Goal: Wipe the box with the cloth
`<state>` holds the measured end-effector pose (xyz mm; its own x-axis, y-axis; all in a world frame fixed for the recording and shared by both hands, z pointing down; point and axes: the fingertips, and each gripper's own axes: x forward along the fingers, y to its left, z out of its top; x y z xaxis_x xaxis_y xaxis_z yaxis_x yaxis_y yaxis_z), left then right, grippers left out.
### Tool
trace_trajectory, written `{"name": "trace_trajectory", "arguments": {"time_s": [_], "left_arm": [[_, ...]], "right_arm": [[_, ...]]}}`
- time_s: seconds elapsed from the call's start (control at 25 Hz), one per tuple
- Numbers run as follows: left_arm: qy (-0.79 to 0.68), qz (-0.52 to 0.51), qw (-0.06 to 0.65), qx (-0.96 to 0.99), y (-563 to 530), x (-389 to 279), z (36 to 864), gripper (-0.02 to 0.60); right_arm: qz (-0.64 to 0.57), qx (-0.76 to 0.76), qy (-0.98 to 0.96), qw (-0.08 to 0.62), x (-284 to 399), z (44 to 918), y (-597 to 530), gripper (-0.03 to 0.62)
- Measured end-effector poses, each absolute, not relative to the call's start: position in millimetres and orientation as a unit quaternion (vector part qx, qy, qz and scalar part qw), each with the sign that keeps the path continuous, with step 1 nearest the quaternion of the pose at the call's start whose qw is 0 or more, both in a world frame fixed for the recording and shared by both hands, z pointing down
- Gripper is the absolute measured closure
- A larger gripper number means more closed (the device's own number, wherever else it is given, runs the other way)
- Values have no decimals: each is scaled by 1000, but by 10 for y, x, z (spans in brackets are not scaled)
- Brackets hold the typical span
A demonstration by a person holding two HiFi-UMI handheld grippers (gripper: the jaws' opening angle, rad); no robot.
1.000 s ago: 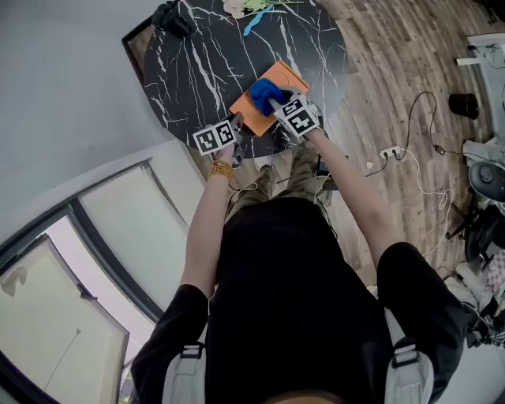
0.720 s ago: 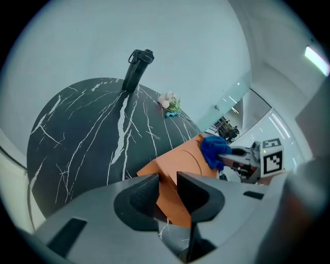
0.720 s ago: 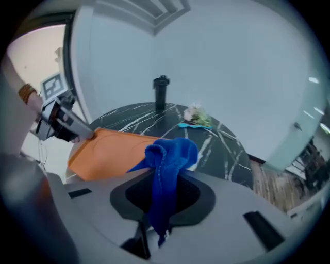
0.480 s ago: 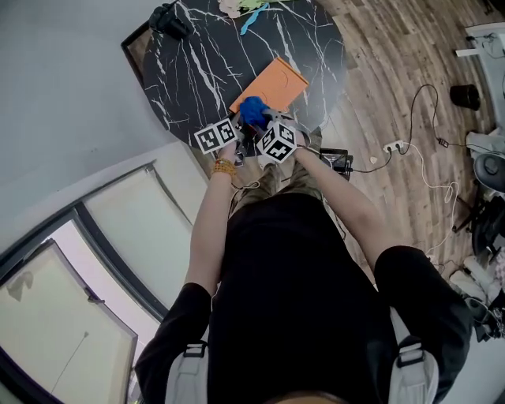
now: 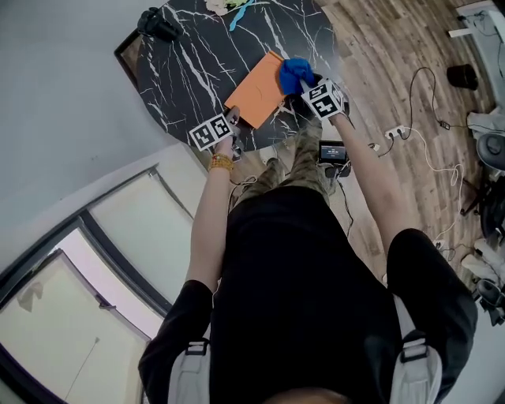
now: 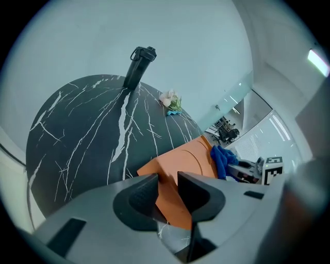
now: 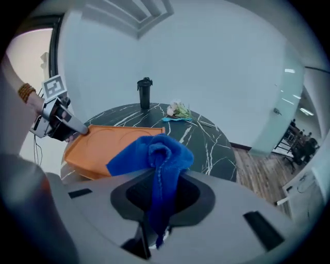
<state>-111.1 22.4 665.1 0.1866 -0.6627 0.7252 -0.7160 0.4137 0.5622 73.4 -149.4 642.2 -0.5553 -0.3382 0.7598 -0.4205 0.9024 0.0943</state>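
Note:
A flat orange box (image 5: 254,89) lies near the front edge of the round black marble table (image 5: 189,55). My left gripper (image 5: 234,120) has its jaws around the box's near corner wall (image 6: 191,167), pressing it while they open slightly. The right gripper (image 5: 304,87) sits at the box's right edge, its jaws closing on a bunched blue cloth (image 5: 295,73). In the right gripper view the cloth (image 7: 154,154) fills the jaws and hangs over the box (image 7: 103,144). The left gripper (image 7: 77,129) shows at the box's far corner there.
A black bottle (image 5: 156,22) stands at the table's far rim, with flowers (image 6: 171,100) beside a light blue item. On the wooden floor lie a power strip and cables (image 5: 390,150) and a small dark device (image 5: 331,151). Window glass runs along the left.
The right gripper swept the cloth from the box's middle toward the left gripper's corner, then out to the box's right edge. The left gripper stayed on its corner.

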Motion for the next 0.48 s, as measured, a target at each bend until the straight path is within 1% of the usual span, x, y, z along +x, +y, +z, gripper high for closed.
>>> {"name": "trace_trajectory", "arguments": {"time_s": [0.08, 0.16, 0.32, 0.4, 0.48], "left_arm": [[-635, 26, 550, 541, 220, -1112, 6652, 460], [-632, 29, 552, 542, 206, -1112, 6654, 457], [-629, 25, 555, 544, 210, -1111, 6661, 451], [-626, 19, 559, 543, 223, -1123, 6661, 449], [-620, 15, 565, 544, 225, -1118, 6666, 442]], "right_arm": [[42, 195, -887, 417, 591, 6493, -1212, 542], [37, 163, -900, 403, 300, 6514, -743, 542], [26, 49, -920, 388, -273, 6472, 359, 542], [54, 38, -925, 375, -362, 6419, 482, 542], [111, 87, -930, 339, -243, 6331, 162, 542]]}}
